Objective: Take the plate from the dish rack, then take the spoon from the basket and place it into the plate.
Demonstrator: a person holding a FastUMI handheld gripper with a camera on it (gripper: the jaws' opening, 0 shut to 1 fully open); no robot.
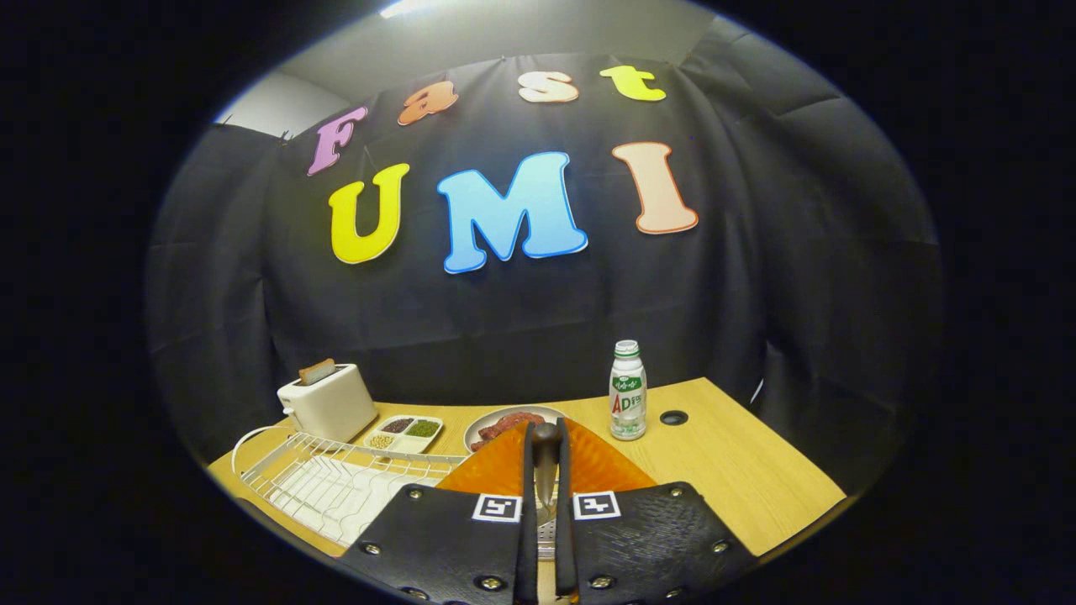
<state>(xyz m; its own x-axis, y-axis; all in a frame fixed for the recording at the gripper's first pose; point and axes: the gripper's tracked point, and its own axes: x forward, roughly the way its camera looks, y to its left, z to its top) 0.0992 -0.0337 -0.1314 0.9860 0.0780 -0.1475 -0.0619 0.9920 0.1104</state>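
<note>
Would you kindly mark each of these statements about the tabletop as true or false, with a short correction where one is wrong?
1. The gripper is shut on the spoon. True.
2. The orange plate still stands in the dish rack. False: it lies on the table beside the rack, beyond the fingers.
3. A slice of bread sticks out of the toaster. True.
4. The bottle lies on its side. False: it stands upright, cap on.
5. The divided dish sits between the toaster and a plate of food. True.
</note>
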